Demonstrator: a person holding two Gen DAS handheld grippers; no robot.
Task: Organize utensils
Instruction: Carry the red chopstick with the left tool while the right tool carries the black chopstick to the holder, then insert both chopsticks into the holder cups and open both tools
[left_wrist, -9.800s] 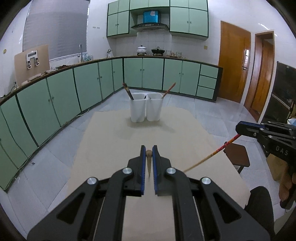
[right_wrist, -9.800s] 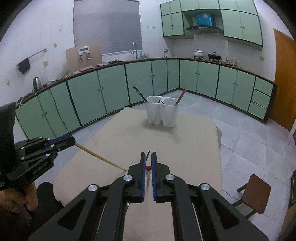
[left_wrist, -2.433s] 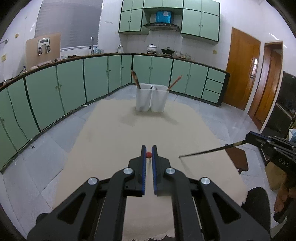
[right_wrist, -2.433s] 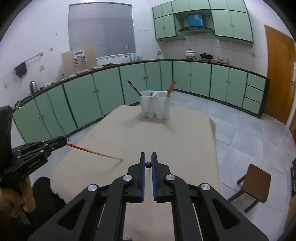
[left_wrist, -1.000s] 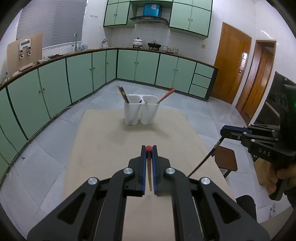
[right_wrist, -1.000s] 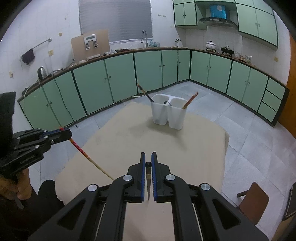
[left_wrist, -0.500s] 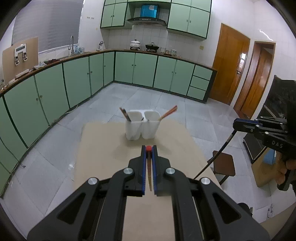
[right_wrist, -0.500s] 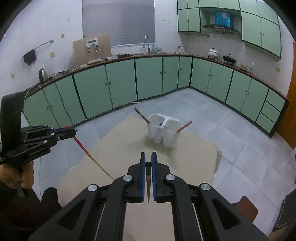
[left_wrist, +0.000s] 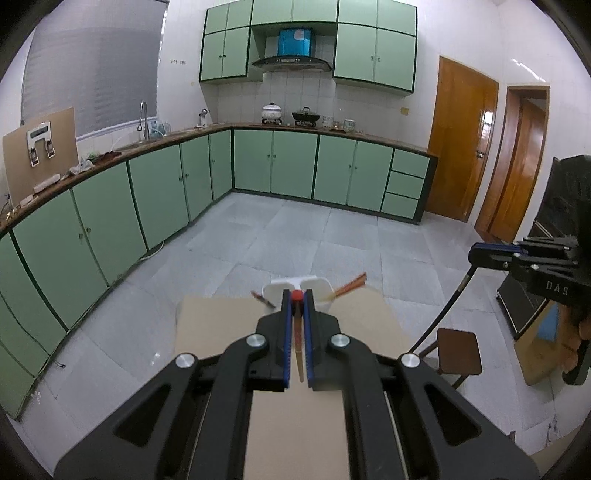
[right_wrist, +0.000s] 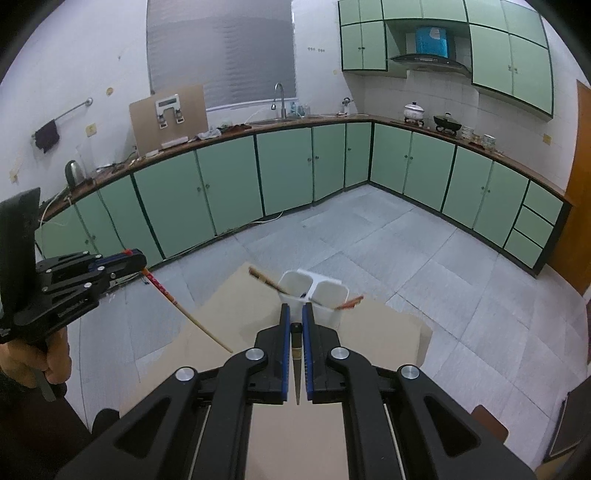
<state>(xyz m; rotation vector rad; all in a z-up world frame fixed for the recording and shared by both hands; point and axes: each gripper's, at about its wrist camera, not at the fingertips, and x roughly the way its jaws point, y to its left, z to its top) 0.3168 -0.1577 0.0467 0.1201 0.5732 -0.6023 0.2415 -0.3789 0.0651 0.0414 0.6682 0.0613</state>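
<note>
Carrying one chopstick apiece, high above the white holder (right_wrist: 314, 291) standing at the far end of the beige table (right_wrist: 229, 314). Left of the holder: left gripper (left_wrist: 296, 299) clamped on a red-topped chopstick (right_wrist: 177, 302), tip slanting down toward the tabletop short of the holder. Inside the holder's left cup: a dark-handled utensil (right_wrist: 263, 278) leaning out leftward. Inside the right cup: a reddish stick (right_wrist: 349, 302) leaning out rightward. Right of the holder: right gripper (right_wrist: 293, 317) clamped on a black chopstick (left_wrist: 441, 314), hanging steeply downward.

Likely trouble: pinched only at their tops, so prone to pivoting and missing a cup mouth. Also possible: snagging the leaning utensils on the way down, tipping the light holder. Worth watching too: mixing red and black by choosing the wrong cup.
</note>
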